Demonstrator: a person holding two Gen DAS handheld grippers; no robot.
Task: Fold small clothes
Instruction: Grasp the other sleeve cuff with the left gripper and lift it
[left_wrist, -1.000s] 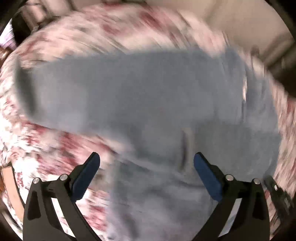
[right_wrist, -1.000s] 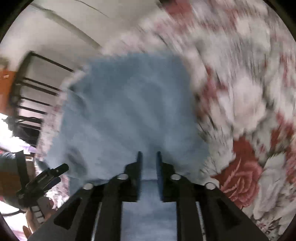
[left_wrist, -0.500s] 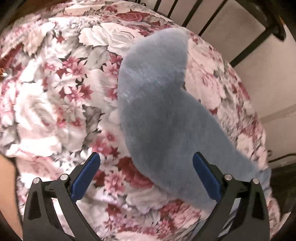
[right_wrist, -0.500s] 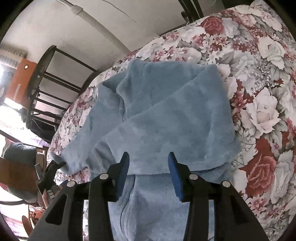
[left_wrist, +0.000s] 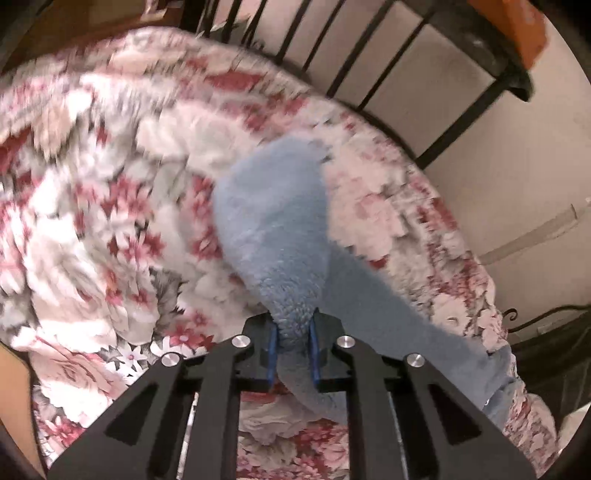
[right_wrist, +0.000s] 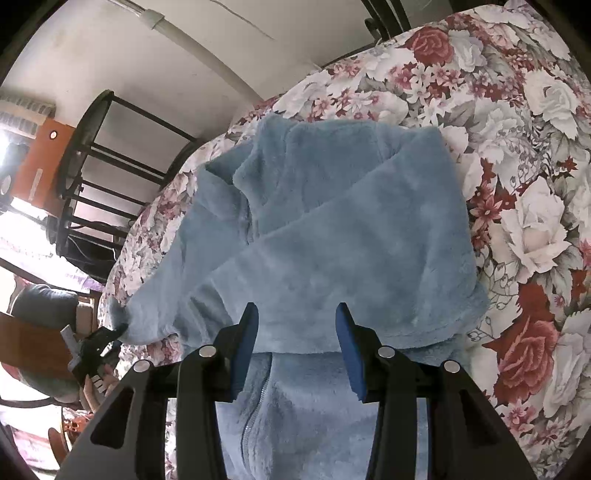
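Left wrist view: the left gripper (left_wrist: 293, 345) has just been closing and now pinches a sleeve (left_wrist: 273, 229) of a blue fleece jacket between its blue pads; the jaws stand close together with the fleece bunched in the gap. The sleeve runs away from the jaws over a flowered bedspread (left_wrist: 92, 206) and ends in a rounded cuff; the rest of the fleece trails off to the lower right. Black bed-frame bars (left_wrist: 373, 62) stand behind the bed against a pale wall. The bedspread is blurred. Right wrist view: the right gripper (right_wrist: 297, 347) hovers with its jaws spread, the pads apart and pressing on nothing, above the blue fleece jacket (right_wrist: 332, 236). The jacket lies on the bedspread with its right sleeve folded across the body; its zipper (right_wrist: 256, 406) runs below the jaws. At the left edge of the jacket, the other gripper grips the outstretched sleeve end. A black chair frame (right_wrist: 99, 184) stands beyond the bed.
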